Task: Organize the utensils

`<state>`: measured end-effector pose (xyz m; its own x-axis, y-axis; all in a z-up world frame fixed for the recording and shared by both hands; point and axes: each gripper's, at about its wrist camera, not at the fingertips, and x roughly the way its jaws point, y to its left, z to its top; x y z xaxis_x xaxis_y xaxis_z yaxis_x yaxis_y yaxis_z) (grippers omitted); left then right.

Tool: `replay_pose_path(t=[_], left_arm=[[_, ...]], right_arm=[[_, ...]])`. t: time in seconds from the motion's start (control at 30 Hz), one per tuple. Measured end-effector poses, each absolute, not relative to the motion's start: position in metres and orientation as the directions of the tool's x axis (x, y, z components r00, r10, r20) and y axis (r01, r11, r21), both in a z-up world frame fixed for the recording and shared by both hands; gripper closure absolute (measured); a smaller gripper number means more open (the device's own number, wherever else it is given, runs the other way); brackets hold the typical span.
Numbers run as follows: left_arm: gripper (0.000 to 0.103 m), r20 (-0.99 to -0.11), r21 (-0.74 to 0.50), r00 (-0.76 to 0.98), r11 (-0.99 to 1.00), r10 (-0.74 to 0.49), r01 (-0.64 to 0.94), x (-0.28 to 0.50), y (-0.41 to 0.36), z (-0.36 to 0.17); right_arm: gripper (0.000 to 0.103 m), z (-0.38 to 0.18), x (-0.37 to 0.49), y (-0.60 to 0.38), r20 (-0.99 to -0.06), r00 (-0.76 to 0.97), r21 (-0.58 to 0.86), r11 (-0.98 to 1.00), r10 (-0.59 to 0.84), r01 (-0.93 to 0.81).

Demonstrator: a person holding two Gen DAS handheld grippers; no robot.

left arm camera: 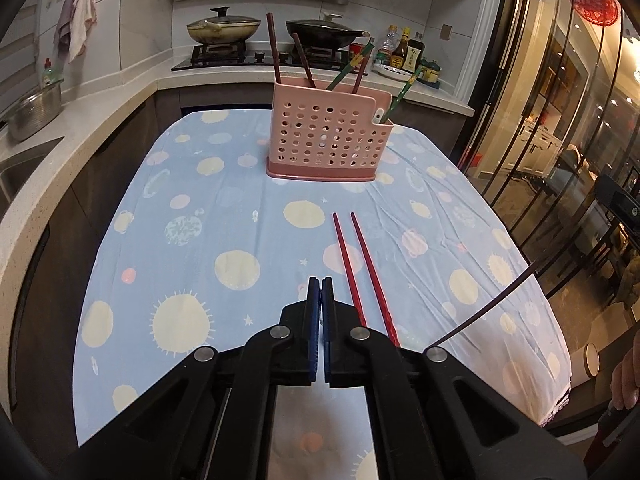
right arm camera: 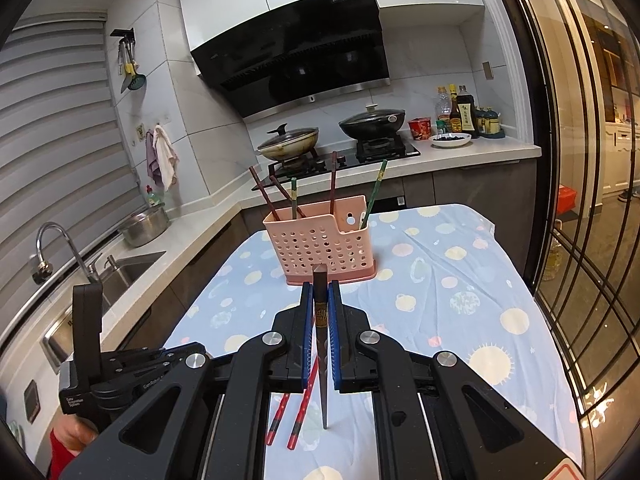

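A pink perforated utensil holder (left arm camera: 326, 138) stands at the far end of the table and holds several brown and green chopsticks; it also shows in the right wrist view (right arm camera: 324, 246). Two red chopsticks (left arm camera: 360, 264) lie side by side on the cloth, just right of my left gripper (left arm camera: 321, 286), which is shut and empty. My right gripper (right arm camera: 321, 292) is shut on a dark brown chopstick (right arm camera: 321, 320) held upright above the table, well short of the holder. The red chopsticks (right arm camera: 298, 412) lie below it.
The table wears a blue cloth with pale dots (left arm camera: 224, 216). A counter with a sink (right arm camera: 124, 272), a metal bowl (right arm camera: 146, 224) and a stove with two pans (right arm camera: 372, 122) runs along the left and back. Glass doors (right arm camera: 592, 200) are on the right.
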<state>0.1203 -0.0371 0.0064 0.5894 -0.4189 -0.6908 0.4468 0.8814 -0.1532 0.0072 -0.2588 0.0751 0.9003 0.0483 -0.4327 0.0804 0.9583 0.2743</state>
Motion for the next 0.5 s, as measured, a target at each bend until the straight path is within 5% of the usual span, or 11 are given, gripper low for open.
replay_pose_path(t=[0.5], left_arm=[[0.102, -0.551, -0.089, 0.705, 0.871, -0.447, 0.483, 0.162, -0.056, 0.102]], right_arm=[[0.096, 0.131, 0.072, -0.273, -0.343, 0.939, 0.211, 0.976, 0.022, 0.054]])
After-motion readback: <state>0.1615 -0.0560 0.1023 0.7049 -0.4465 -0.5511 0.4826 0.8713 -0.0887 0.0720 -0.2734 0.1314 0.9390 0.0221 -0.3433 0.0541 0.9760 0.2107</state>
